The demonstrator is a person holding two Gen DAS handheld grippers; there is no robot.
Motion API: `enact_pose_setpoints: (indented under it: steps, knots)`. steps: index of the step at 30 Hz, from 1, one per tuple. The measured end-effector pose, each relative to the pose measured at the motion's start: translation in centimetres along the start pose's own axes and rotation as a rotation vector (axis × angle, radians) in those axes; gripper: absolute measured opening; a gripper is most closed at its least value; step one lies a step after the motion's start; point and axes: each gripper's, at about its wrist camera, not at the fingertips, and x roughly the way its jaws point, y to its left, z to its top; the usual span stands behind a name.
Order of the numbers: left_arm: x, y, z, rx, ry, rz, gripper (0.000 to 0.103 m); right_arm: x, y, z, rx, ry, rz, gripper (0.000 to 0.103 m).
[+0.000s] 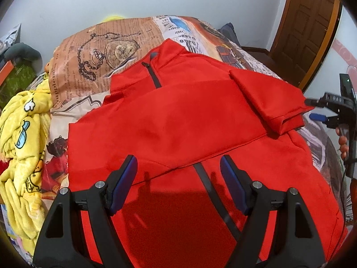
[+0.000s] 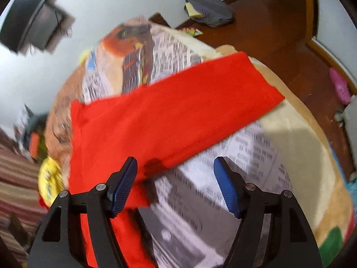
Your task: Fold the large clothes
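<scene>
A large red zip jacket [image 1: 183, 120] lies spread on a bed, collar away from me, one sleeve folded across the chest and the other sleeve [image 1: 267, 98] doubled over at the right. My left gripper [image 1: 178, 178] is open and empty just above the jacket's lower front, straddling the grey zipper [image 1: 207, 185]. My right gripper [image 2: 176, 183] is open and empty beside the jacket's right edge; in the right wrist view the red sleeve [image 2: 174, 116] stretches ahead of it. The right gripper also shows in the left wrist view [image 1: 316, 109], just off the sleeve cuff.
The bed has a newspaper-print cover [image 1: 107, 51]. A crumpled yellow blanket [image 1: 22, 143] lies at the left. A brown door [image 1: 305, 24] and wooden floor [image 2: 279, 33] are to the right, with a grey bag [image 2: 207, 6] and a pink object [image 2: 339, 84] on the floor.
</scene>
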Motion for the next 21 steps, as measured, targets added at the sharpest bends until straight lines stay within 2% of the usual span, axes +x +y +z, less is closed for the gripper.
enact_pose_setpoints:
  steps: [4,7,9,11,12,13,15,19,21]
  knots:
    - [0.7,0.2,-0.1,-0.005,0.017,0.008,0.076,0.8,0.1,1.5,0.013,-0.041,-0.014,0.067]
    - [1.1,0.4,-0.3,-0.010,0.026,0.009,0.076,1.8,0.6,2.3,-0.023,-0.072,-0.053,0.066]
    - [1.3,0.5,-0.4,-0.010,0.030,0.012,0.076,2.4,1.0,2.8,-0.061,-0.092,-0.106,0.054]
    - [1.4,0.7,-0.4,-0.012,0.032,0.018,0.076,2.8,1.5,3.0,-0.100,-0.106,-0.177,0.027]
    - [1.4,0.8,-0.5,-0.013,0.032,0.019,0.076,2.9,1.6,3.2,-0.112,-0.103,-0.185,0.021]
    - [1.3,1.0,-0.5,-0.016,0.030,0.021,0.076,3.0,1.5,3.4,-0.117,-0.099,-0.182,0.011]
    - [1.1,1.4,-0.6,-0.021,0.023,0.022,0.076,2.9,2.1,3.6,-0.132,-0.089,-0.163,0.009]
    - [0.2,2.2,-0.6,-0.040,0.003,0.024,0.076,1.0,5.5,3.4,-0.225,-0.140,-0.153,0.008]
    - [-0.4,2.8,-0.6,-0.053,-0.011,0.022,0.076,-0.3,7.6,3.3,-0.265,-0.165,-0.116,0.007]
